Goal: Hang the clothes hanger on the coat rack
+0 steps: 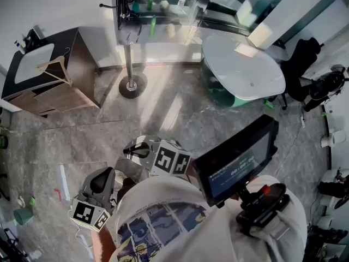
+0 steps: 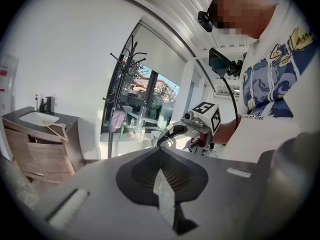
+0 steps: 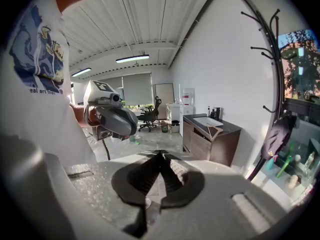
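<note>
A wooden clothes hanger (image 1: 54, 70) lies on top of a dark cabinet (image 1: 82, 53) at the far left, beside a white sink. It also shows as the hanger (image 2: 56, 129) in the left gripper view and the hanger (image 3: 215, 130) in the right gripper view. The black coat rack (image 1: 131, 64) stands on a round base to the cabinet's right; its hooks show on the rack (image 2: 127, 59) and the rack (image 3: 272, 39). My left gripper (image 1: 101, 182) and right gripper (image 1: 136, 149) are held close to my body, far from both. Each gripper, left (image 2: 160, 150) and right (image 3: 160, 156), is shut on nothing.
A dark bag (image 3: 277, 134) hangs low on the rack. A white round table (image 1: 245, 70) stands at the right, with black office chairs (image 1: 305, 59) beyond it. A monitor (image 1: 237, 157) juts out at my chest. Small bits of litter (image 1: 24, 214) lie on the grey tile floor at lower left.
</note>
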### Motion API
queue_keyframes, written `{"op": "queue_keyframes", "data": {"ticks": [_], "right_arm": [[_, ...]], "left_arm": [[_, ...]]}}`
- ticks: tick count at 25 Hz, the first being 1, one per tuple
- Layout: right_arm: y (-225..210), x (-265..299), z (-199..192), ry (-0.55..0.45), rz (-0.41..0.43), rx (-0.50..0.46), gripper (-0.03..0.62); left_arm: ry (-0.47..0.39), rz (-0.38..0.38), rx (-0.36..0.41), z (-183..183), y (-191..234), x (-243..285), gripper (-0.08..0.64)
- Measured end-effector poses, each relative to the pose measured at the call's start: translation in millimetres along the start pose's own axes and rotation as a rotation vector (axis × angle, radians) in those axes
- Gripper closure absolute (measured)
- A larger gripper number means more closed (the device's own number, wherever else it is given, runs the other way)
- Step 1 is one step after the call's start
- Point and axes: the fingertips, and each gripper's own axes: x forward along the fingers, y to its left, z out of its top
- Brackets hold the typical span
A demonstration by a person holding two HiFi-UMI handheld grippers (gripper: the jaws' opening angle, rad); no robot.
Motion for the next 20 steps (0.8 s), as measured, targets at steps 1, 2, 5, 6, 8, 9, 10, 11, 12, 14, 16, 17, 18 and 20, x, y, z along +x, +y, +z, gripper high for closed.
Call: {"op": "queue_keyframes", "data": {"ticks": [1, 2, 5, 6, 8, 9, 10, 11, 12, 14, 16, 17, 18, 20], "right_arm": [[1.5, 0.8, 1.1, -0.005, 0.003, 0.001, 0.592], [2.9, 1.4, 2.1, -0.01, 0.007, 0.002, 0.592], [6.2, 2.1, 2.9, -0.013, 0.013, 0.001, 0.592], [7.2, 3.3, 2.9, -0.013, 0.018, 0.002, 0.592], [7.5, 7.2, 3.8, -0.023, 0.03, 0.013, 0.592], [6.5, 8.9, 5.3, -0.034, 0.032, 0.023, 0.591], [4.2, 9.7, 6.6, -0.047, 0.026, 0.034, 0.591], [0.7, 9.7, 7.0, -0.058, 0.012, 0.045, 0.591], [-3.9, 9.5, 6.4, -0.064, -0.005, 0.056, 0.588], [-15.2, 12.6, 5.6, -0.066, -0.034, 0.088, 0.552], [-27.9, 26.1, 9.3, -0.061, -0.054, 0.124, 0.527], [-34.6, 38.0, 14.0, -0.06, -0.063, 0.137, 0.522], [-41.0, 52.6, 20.9, -0.061, -0.07, 0.148, 0.519], [-52.5, 83.7, 36.0, -0.062, -0.077, 0.176, 0.508]], "left_arm": [[0.001, 0.008, -0.002, -0.6, 0.5, -1.8, 0.557], [0.002, 0.016, -0.003, -1.1, 0.9, -3.6, 0.557], [0.005, 0.033, -0.005, -0.9, 1.4, -8.4, 0.557], [0.006, 0.038, -0.009, -0.9, 2.5, -10.0, 0.557], [0.01, 0.049, -0.023, -2.4, 6.4, -12.6, 0.557], [0.013, 0.051, -0.029, -4.1, 8.5, -13.2, 0.557], [0.016, 0.048, -0.032, -6.1, 10.3, -12.7, 0.557], [0.019, 0.039, -0.029, -7.4, 11.9, -11.0, 0.557], [0.02, 0.022, -0.022, -7.4, 14.2, -8.1, 0.557], [0.018, -0.016, -0.005, -2.7, 23.8, -2.5, 0.557], [0.011, -0.038, 0.005, 5.4, 45.0, -4.5, 0.557], [0.007, -0.041, 0.009, 9.6, 60.8, -9.6, 0.557], [0.003, -0.041, 0.013, 13.5, 79.0, -16.8, 0.557], [-0.007, -0.045, 0.019, 18.8, 114.7, -34.6, 0.557]]}}
